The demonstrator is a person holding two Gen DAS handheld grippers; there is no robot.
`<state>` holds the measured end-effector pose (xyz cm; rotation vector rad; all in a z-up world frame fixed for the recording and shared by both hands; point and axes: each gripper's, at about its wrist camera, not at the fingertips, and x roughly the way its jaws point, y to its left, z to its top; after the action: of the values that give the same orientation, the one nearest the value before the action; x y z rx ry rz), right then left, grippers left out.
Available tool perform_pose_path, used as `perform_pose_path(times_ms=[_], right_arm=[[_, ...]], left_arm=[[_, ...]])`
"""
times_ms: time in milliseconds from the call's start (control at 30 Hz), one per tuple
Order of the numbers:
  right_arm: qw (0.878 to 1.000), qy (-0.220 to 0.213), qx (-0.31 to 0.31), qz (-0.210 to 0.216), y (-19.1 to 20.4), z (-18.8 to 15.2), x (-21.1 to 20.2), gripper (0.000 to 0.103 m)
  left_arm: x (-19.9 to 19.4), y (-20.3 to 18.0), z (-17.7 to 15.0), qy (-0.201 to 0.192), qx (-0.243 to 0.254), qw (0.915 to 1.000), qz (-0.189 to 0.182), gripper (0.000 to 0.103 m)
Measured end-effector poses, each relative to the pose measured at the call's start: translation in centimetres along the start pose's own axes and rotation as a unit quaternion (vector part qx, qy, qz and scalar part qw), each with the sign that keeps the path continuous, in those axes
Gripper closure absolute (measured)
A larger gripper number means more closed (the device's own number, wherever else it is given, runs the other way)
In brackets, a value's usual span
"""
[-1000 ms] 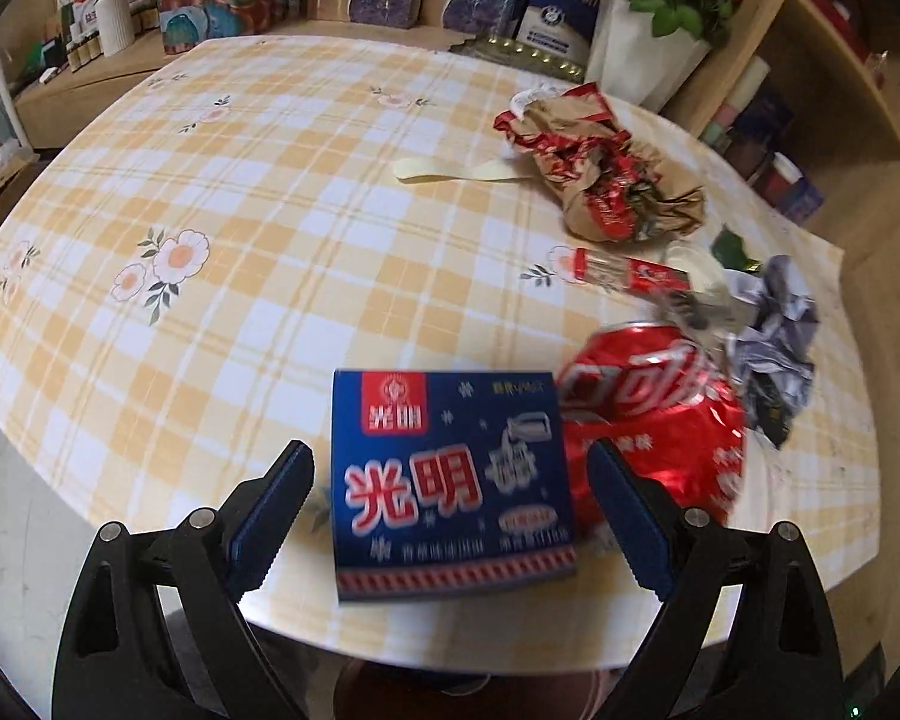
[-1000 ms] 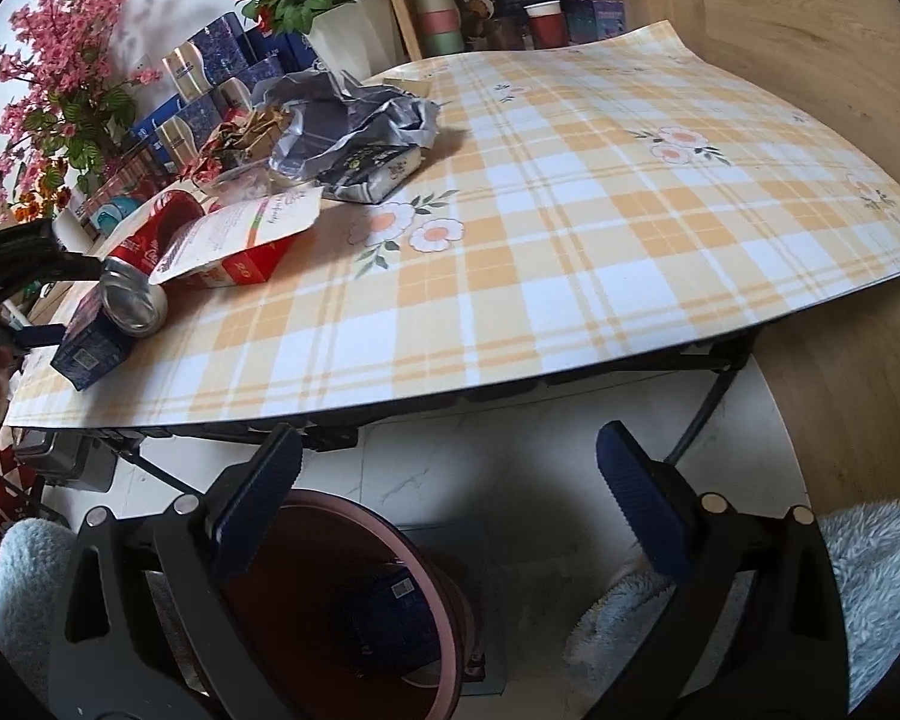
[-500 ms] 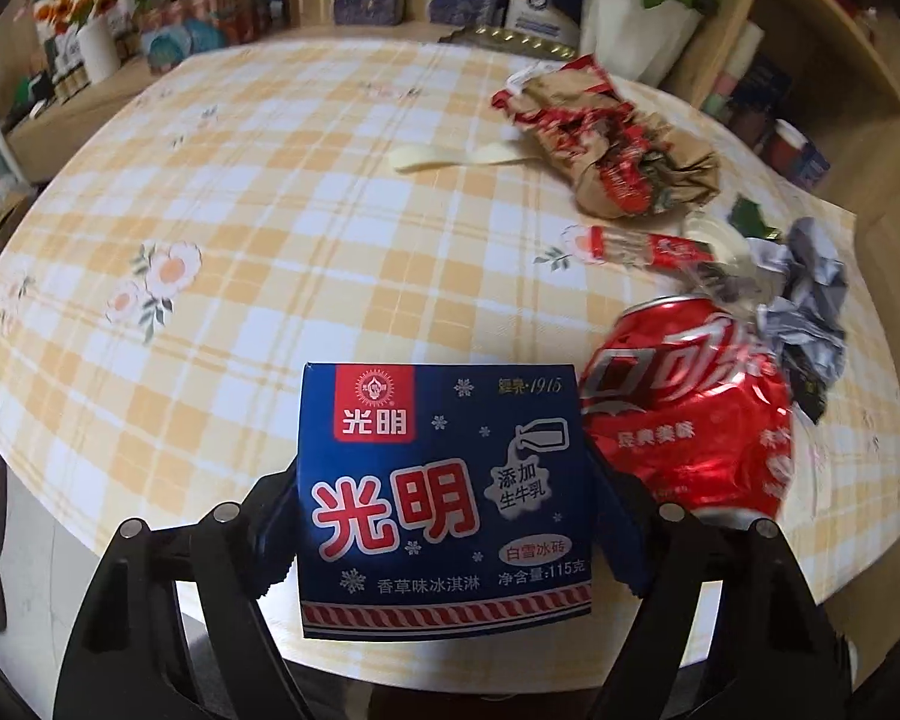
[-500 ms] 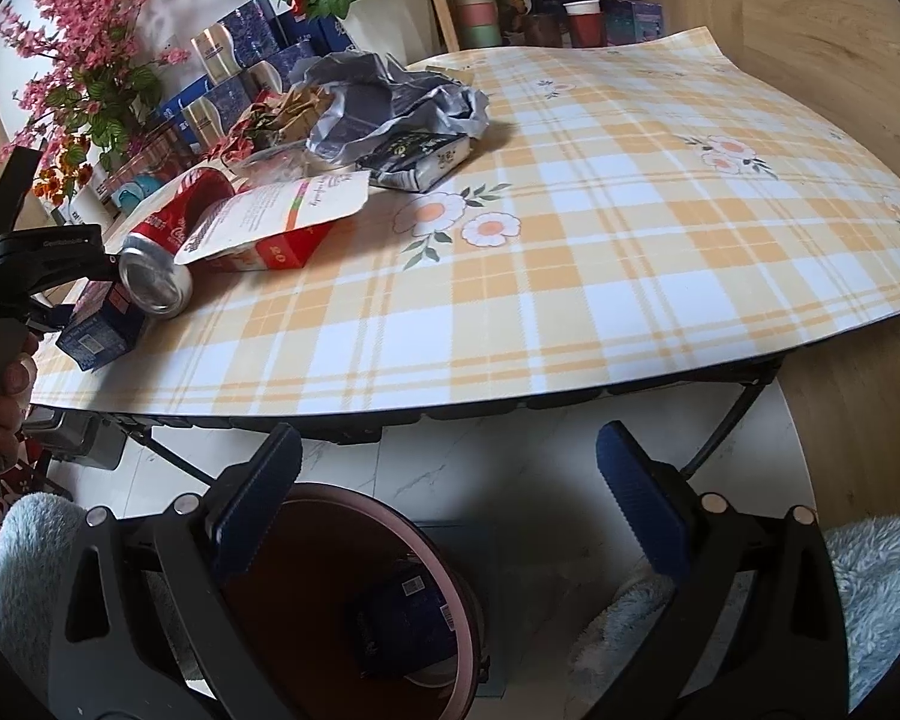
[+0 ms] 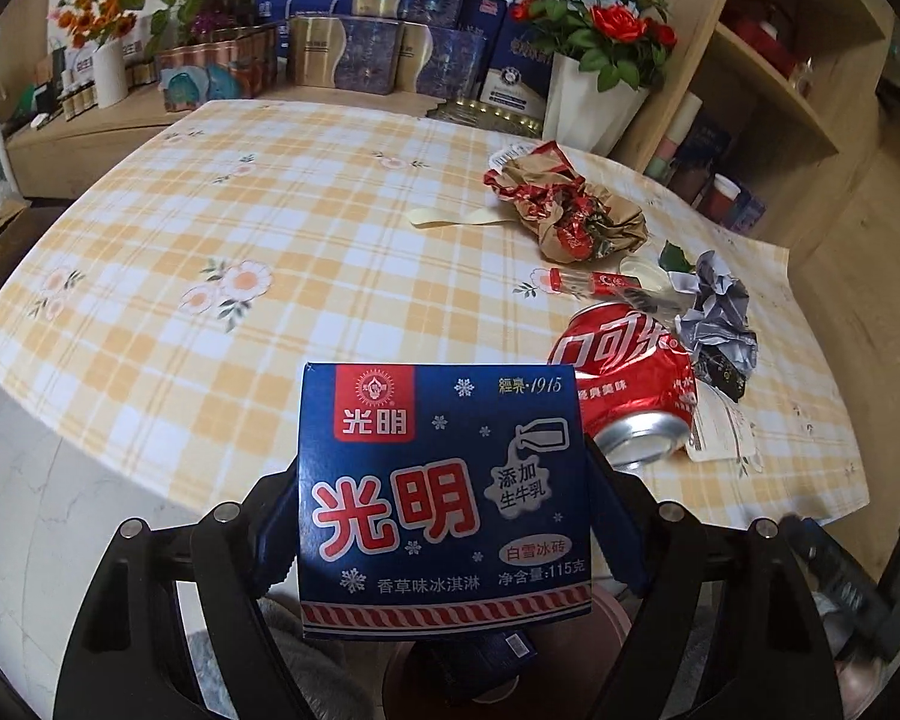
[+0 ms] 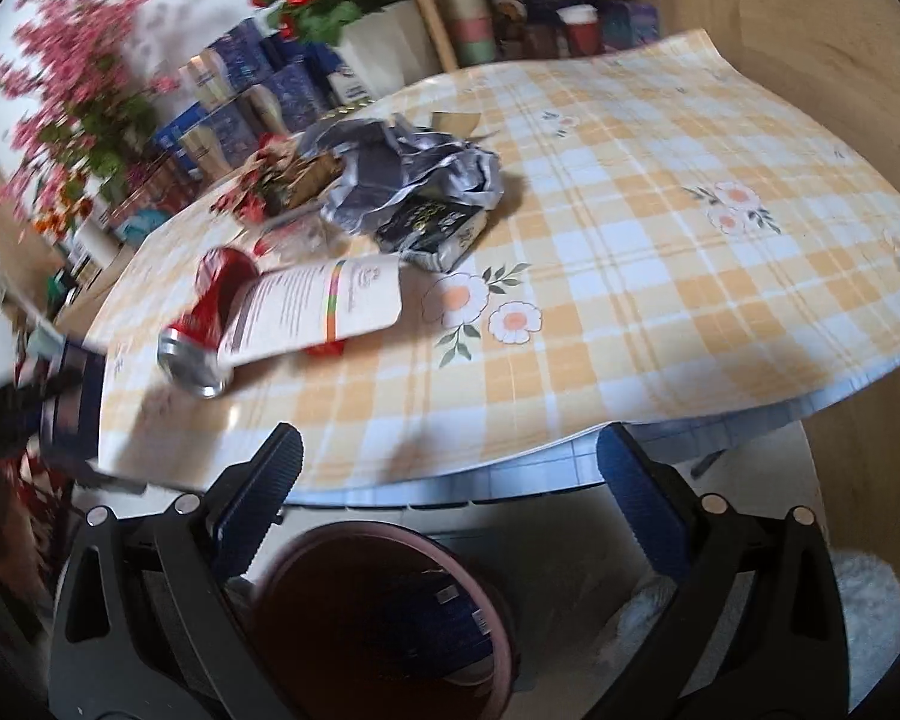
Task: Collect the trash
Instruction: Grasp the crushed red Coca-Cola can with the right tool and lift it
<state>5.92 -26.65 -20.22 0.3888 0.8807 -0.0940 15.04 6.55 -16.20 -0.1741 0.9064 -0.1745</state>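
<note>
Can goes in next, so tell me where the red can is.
The red can lies on its side near the table's front edge, at the right in the left wrist view, just beyond the blue carton and beside crumpled silver wrapping.

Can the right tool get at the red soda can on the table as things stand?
Probably yes: the right tool is open and empty, and the can lies near the table edge, though a leaflet partly covers it.

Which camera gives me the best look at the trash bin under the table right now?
The right wrist view: the brown bin sits between the open right gripper fingers, rim and a blue box inside visible, though blurred. In the left wrist view, the blue ice cream box clamped in the left gripper hides most of it.
</note>
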Motion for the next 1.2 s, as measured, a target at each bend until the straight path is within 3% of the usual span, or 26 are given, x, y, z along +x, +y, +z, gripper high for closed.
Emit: perform_pose_path(times_ms=[167,400,533,600,867,933,1067,1200], right_arm=[[0.999,-0.025,-0.042,-0.009,2.8,0.4,-1.5,0.006],[0.985,-0.045,-0.149,0.070,9.8,4.1,0.1,0.016],[0.975,-0.011,-0.200,0.098,13.8,6.1,3.6,0.041],[0.971,0.016,-0.215,0.100,15.3,6.8,5.6,0.044],[0.962,0.062,-0.264,0.020,17.9,6.5,10.5,0.047],[0.964,0.071,-0.257,0.023,17.9,6.5,11.0,0.039],[0.961,0.079,-0.265,0.017,18.5,6.6,11.9,0.035],[0.957,0.068,-0.282,0.026,19.1,6.7,11.5,0.050]], left_arm=[[-1.2,1.0,-0.8,-0.014,-0.001,0.9999,-0.010,0.024],[-1.8,2.0,-1.2,-0.034,0.002,0.9994,-0.011,0.024],[-1.8,3.1,-1.4,-0.038,-0.015,0.9990,-0.018,0.024],[-1.9,3.6,-1.4,-0.040,-0.021,0.9988,-0.019,0.024],[-2.1,4.5,-2.0,-0.041,-0.033,0.9981,-0.032,0.024],[-1.9,4.5,-2.2,-0.038,-0.034,0.9980,-0.036,0.024],[-1.4,4.4,-2.5,-0.030,-0.035,0.9980,-0.042,0.024],[-1.4,4.4,-2.7,-0.030,-0.035,0.9979,-0.045,0.024]])
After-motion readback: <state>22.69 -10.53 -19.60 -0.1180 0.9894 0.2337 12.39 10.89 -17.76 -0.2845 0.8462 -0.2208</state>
